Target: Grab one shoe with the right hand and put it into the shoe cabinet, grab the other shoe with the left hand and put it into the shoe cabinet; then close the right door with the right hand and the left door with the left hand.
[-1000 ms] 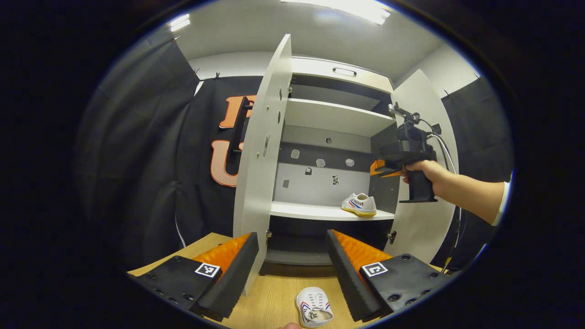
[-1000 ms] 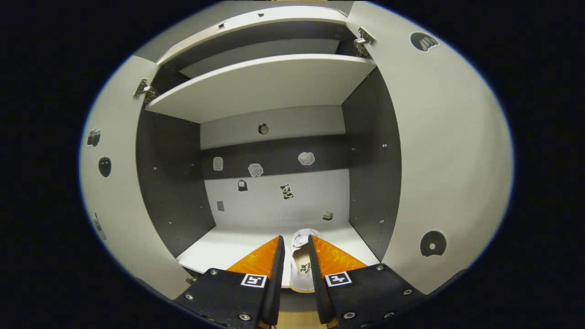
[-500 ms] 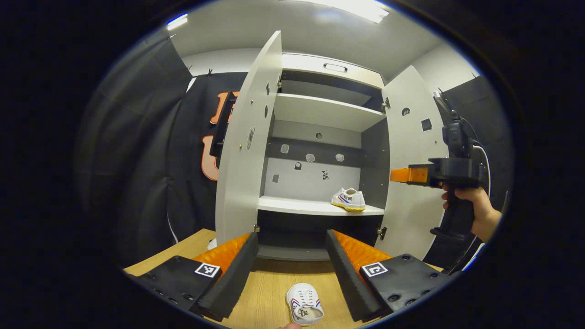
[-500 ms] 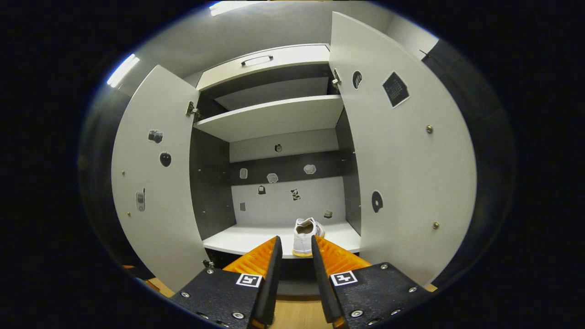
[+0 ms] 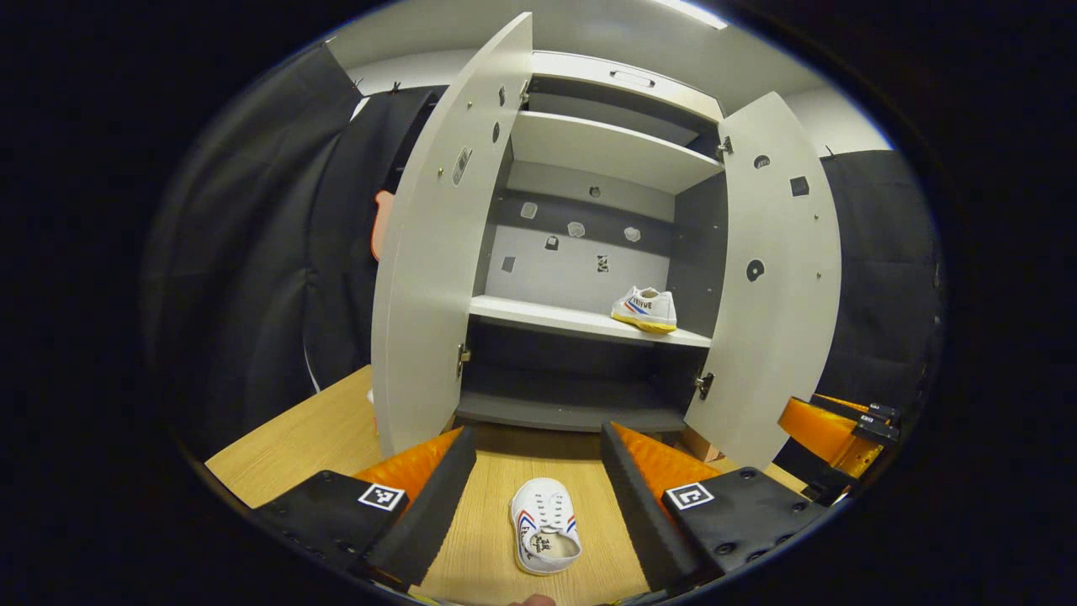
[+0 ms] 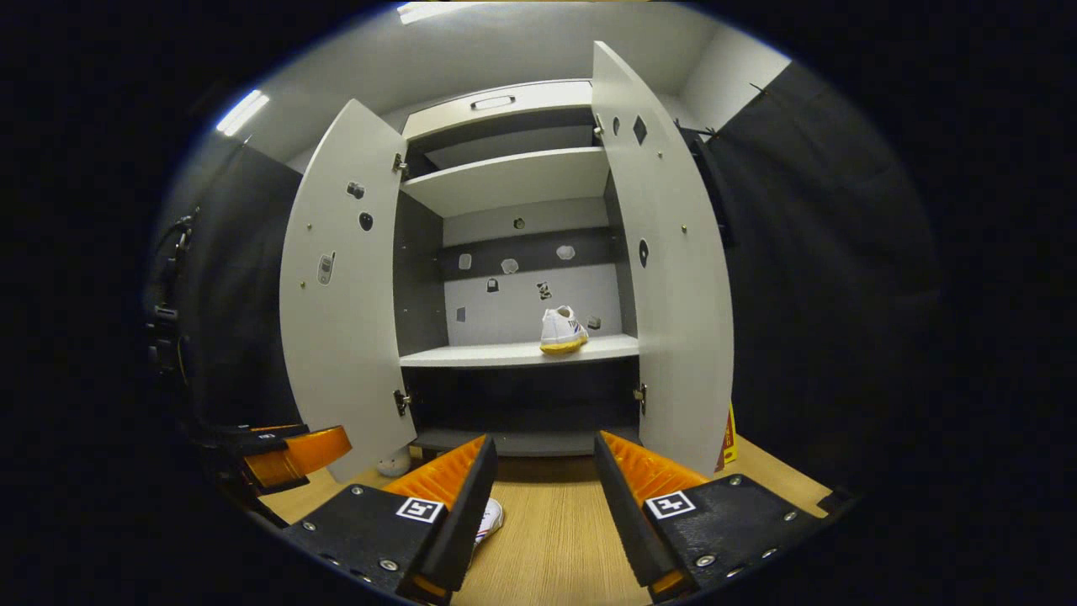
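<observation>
Now, going left to right: the tall white left door [image 5: 437,252] stands wide open. Before it, the left gripper [image 5: 538,480] hangs with fingers spread, empty, astride the small white canvas shoe [image 5: 544,536] lying on the pale wooden counter [image 5: 294,438]. I'd lower squarely over its middle before pinching. The other white shoe [image 5: 645,308] sits on the cabinet's white middle shelf [image 5: 538,317], far right. The right gripper [image 6: 543,488], fingers spread, is also empty. The near shoe's heel is cut off.

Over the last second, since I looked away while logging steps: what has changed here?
The right gripper let go of the shoe on the shelf, pulled back out of the shoe cabinet, and its jaws opened. The left gripper dipped toward the shoe on the floor. Both doors stayed open; both shoes stayed put.
</observation>
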Available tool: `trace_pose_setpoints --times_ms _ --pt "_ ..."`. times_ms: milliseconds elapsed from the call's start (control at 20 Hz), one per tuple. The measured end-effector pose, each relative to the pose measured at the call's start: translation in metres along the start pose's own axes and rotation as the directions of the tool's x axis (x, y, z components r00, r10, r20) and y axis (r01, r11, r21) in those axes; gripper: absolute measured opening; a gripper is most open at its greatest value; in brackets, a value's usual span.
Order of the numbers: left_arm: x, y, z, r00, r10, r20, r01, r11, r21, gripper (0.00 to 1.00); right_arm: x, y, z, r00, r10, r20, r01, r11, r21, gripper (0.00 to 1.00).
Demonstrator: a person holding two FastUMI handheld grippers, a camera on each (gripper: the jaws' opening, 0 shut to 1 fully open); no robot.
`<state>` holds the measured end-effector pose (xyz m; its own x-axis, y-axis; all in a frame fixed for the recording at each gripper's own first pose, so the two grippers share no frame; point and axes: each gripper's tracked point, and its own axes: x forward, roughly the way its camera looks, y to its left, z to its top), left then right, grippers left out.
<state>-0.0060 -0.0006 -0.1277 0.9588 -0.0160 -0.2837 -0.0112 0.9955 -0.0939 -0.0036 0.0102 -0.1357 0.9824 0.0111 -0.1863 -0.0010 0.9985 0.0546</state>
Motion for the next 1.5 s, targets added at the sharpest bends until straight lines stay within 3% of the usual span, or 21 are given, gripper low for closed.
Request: trace_pose_setpoints --times_ms 200,350,500,600,700,800,900,1050,1100,1200,1350,1450,1500 --pt "0.012 0.002 -0.015 0.998 0.004 -0.062 -0.001 0.999 0.050 0.97 -0.005 -0.033 0.002 0.999 -0.045 -0.001 0.045 0.997 0.059 0.80" --pt "0.029 -0.004 -0.065 0.965 -0.059 -0.256 0.072 0.997 0.041 0.97 -0.005 -0.056 0.006 0.997 -0.080 0.005 0.079 0.992 0.103 0.83" --pt "0.039 -0.004 -0.137 0.863 -0.108 -0.494 0.113 0.993 -0.020 0.97 -0.009 -0.068 0.008 0.995 -0.097 0.014 0.095 0.987 0.132 0.85" --pt "0.039 0.014 -0.183 0.769 -0.070 -0.635 0.081 0.997 -0.012 0.98 -0.012 -0.074 0.008 0.995 -0.104 0.014 0.101 0.985 0.143 0.86" --pt "0.041 0.038 -0.210 0.701 0.010 -0.713 0.062 0.995 0.074 0.98 -0.019 -0.083 0.007 0.992 -0.122 0.014 0.118 0.982 0.146 0.87" --pt "0.043 0.050 -0.222 0.653 0.041 -0.756 0.073 0.991 0.117 0.98 -0.024 -0.091 0.008 0.990 -0.138 0.014 0.134 0.978 0.159 0.87" --pt "0.048 0.044 -0.233 0.640 0.032 -0.767 0.083 0.990 0.110 0.98 -0.028 -0.098 0.006 0.988 -0.153 0.008 0.149 0.974 0.169 0.87" --pt "0.067 0.057 -0.244 0.645 0.105 -0.757 0.049 0.983 0.178 0.98 -0.030 -0.107 0.007 0.985 -0.171 0.005 0.167 0.969 0.181 0.87" --pt "0.069 0.055 -0.243 0.648 0.093 -0.756 0.034 0.988 0.150 0.99 -0.031 -0.108 0.008 0.985 -0.174 0.006 0.170 0.968 0.184 0.87" --pt "0.078 0.057 -0.242 0.697 0.080 -0.713 0.005 0.993 0.116 1.00 -0.031 -0.112 0.009 0.983 -0.182 0.008 0.177 0.968 0.180 0.87" --pt "0.087 0.057 -0.244 0.808 0.080 -0.583 -0.018 0.994 0.110 0.99 -0.030 -0.116 0.010 0.982 -0.188 0.006 0.184 0.968 0.173 0.87" --pt "0.099 0.044 -0.250 0.855 0.032 -0.518 -0.010 0.999 0.046 1.00 -0.028 -0.115 0.010 0.984 -0.181 0.000 0.178 0.970 0.164 0.87" --pt "0.104 0.038 -0.249 0.870 0.015 -0.494 -0.006 1.000 0.020 0.93 -0.026 -0.112 0.009 0.985 -0.174 -0.003 0.172 0.972 0.157 0.87"
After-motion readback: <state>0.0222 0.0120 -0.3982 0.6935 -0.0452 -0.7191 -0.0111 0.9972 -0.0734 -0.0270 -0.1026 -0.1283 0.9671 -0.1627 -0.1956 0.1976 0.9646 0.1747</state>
